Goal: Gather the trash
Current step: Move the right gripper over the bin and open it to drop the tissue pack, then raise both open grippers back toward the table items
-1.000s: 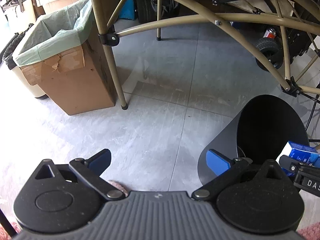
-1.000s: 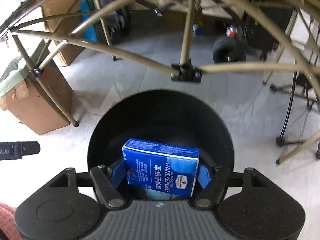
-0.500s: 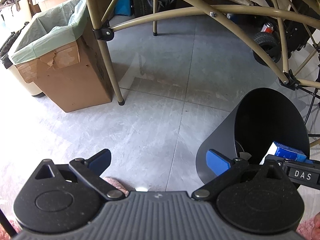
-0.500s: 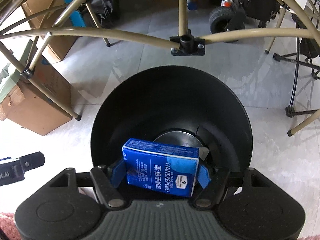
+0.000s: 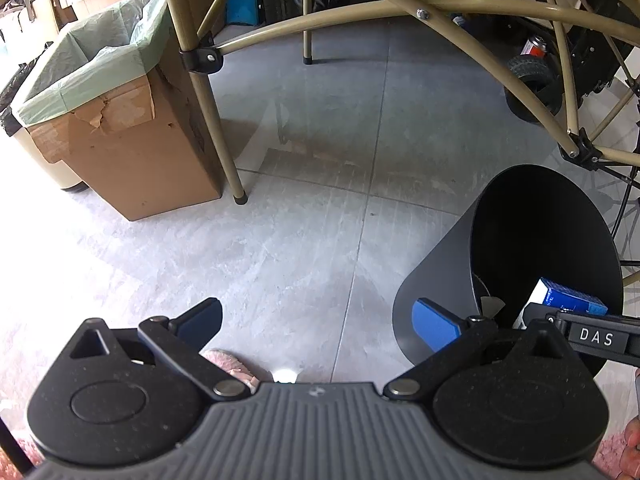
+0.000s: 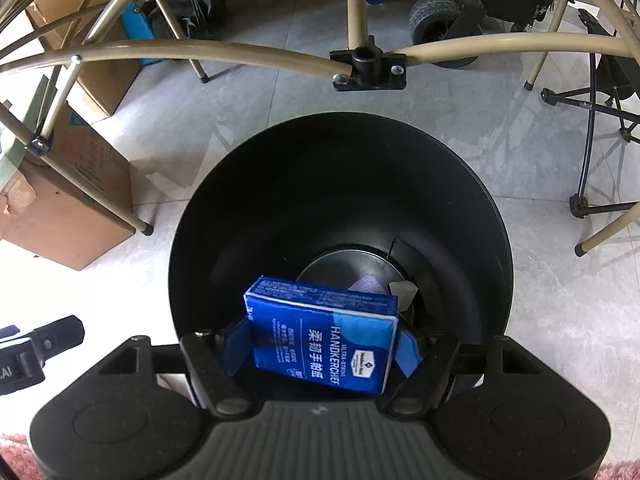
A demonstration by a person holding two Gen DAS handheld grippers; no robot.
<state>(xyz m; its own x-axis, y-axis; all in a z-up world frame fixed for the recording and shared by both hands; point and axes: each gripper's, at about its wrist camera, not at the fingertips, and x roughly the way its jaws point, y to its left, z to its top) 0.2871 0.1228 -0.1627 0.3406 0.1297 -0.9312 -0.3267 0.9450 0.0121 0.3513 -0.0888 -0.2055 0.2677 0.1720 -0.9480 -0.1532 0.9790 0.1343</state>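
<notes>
Grey floor tiles lie under tan folding frames. My right gripper has its jaws clamped on the short sides of a blue tissue pack, just above the mouth of the black bin. I judge the pack light and soft, so it may dent. My left gripper has its jaws apart, empty.

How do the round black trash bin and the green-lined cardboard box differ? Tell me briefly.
The round black trash bin is smooth, dark and unlined; the brown cardboard box is square, torn at its rim and lined with a pale green bag. The bin sits directly beneath the right gripper, which holds a blue handkerchief pack; the box stands farther off beside a tan frame leg. Both stand open-topped on the grey floor.
</notes>
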